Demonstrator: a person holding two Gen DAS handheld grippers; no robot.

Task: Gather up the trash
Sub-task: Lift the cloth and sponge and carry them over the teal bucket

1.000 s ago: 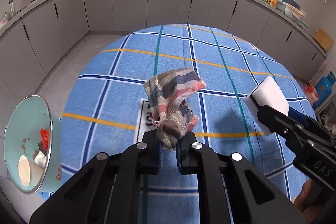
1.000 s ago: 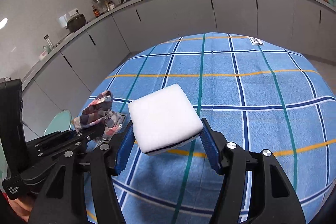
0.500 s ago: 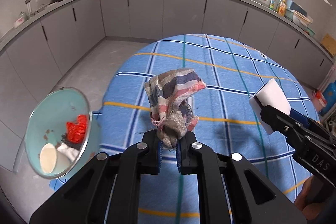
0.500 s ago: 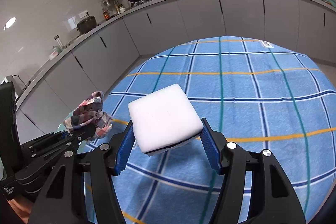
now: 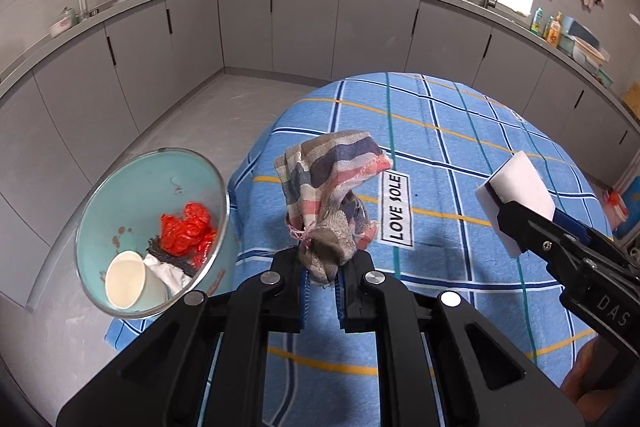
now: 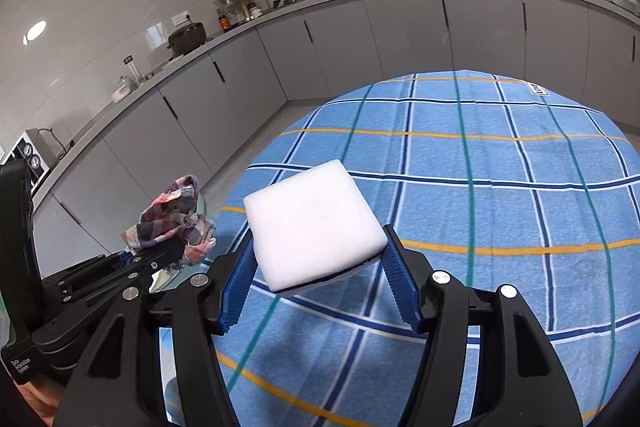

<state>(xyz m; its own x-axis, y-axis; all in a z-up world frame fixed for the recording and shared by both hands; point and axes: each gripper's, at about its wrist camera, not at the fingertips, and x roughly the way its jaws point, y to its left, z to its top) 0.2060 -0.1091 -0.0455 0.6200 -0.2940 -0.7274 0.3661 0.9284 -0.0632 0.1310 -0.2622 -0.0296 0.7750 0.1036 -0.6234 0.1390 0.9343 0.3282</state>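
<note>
Left wrist view: a checked rag [image 5: 328, 195] is clenched in the left tongs [image 5: 322, 291] and a white sponge [image 5: 520, 195] in the right tongs [image 5: 516, 211], both just beside the bin [image 5: 100, 223], over which each load seemingly must next be carried and released.

Round table [image 5: 460, 163] under blue plaid cloth [image 6: 500, 211]; teal trash bin [image 5: 132, 187] apparently on grey floor [image 5: 208, 115].

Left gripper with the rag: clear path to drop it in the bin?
Probably yes. The left gripper grips the rag above the table edge; the open bin sits just left and below, nothing between them.
</note>
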